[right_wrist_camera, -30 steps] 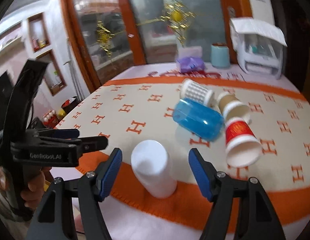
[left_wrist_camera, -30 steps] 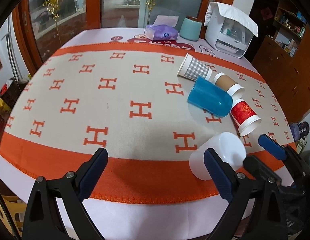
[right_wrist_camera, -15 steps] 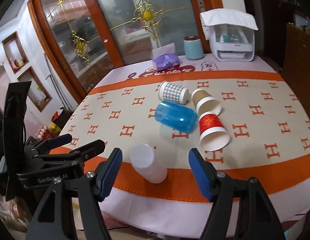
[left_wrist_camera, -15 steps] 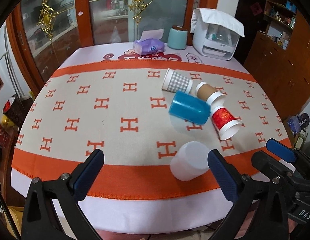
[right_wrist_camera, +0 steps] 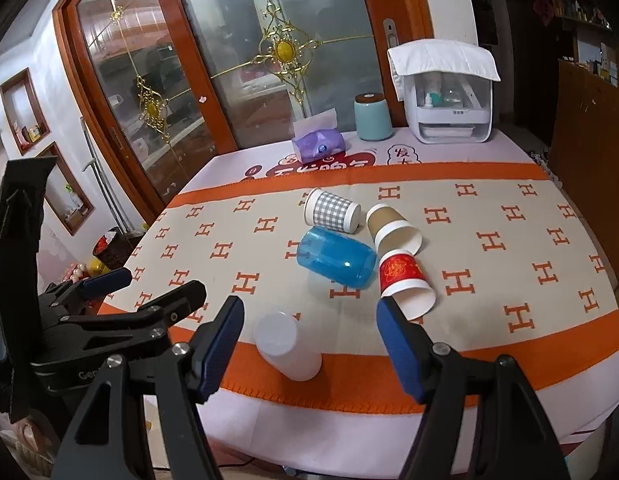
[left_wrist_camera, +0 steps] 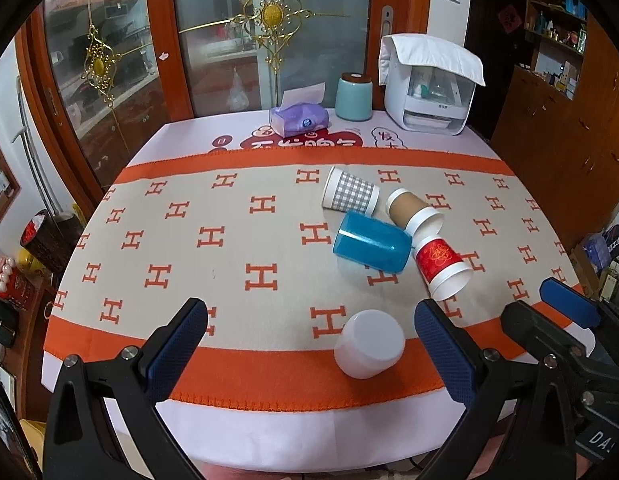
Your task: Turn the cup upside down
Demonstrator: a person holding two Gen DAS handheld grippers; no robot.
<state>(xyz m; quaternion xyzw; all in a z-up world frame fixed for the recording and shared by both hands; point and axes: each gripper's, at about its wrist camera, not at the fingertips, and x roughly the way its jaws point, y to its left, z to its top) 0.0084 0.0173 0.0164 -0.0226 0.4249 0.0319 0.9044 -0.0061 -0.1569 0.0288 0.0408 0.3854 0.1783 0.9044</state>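
Note:
A white plastic cup stands upside down near the table's front edge, also in the right wrist view. Behind it lie a blue cup, a red paper cup, a brown paper cup and a checked paper cup, all on their sides. My left gripper is open and empty, above the front edge, left of the white cup. My right gripper is open and empty, back from the white cup; it also shows in the left wrist view.
An orange and beige cloth covers the table. At the back stand a purple tissue pack, a teal canister and a white appliance. Glass doors are behind the table, a wooden cabinet to the right.
Both grippers have pulled back and up from the table. The white cup stays upside down near the front edge, now farther from both grippers.

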